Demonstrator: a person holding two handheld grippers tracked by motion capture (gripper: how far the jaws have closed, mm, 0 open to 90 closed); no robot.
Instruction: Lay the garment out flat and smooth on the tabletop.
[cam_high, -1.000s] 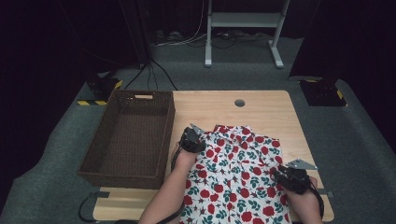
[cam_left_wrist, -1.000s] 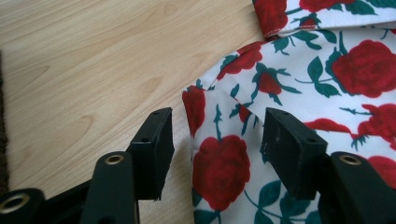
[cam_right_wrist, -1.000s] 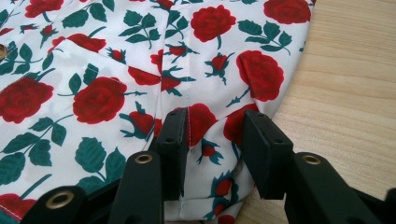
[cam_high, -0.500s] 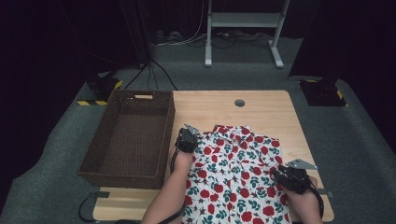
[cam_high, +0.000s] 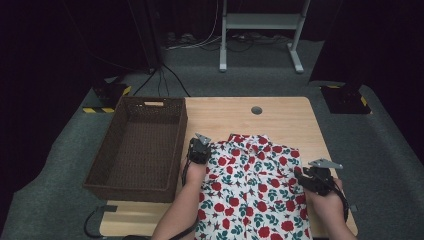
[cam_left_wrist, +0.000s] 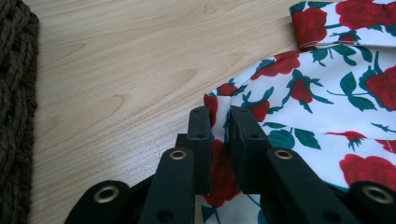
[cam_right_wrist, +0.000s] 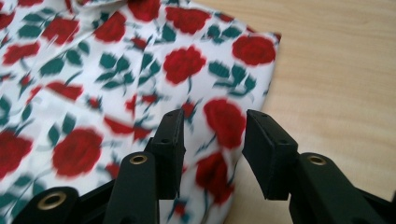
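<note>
A dark woven basket (cam_high: 137, 147) sits along the left edge of the tabletop (cam_high: 280, 117), its near left corner hanging a little past the table's side.

Just beside its right wall, the left gripper (cam_high: 201, 145) has hold of the rose-print garment (cam_high: 252, 190). In the left gripper view its jaws have just been closing, and they now pinch a small fold of the cloth (cam_left_wrist: 327, 93) at the garment's left edge — only a thin slit remains between the pads.

The garment lies flat across the near middle of the tabletop, its collar end pointing toward the far edge and its lower part running off the near edge.

At the garment's right edge, near the table's right side, the right gripper (cam_high: 306, 176) stands partly open. Its own view is blurred, so the contact is hard to judge — the printed cloth (cam_right_wrist: 140, 70) seems to lie loose between and beneath the jaws, with neither pad pressing on it.
</note>
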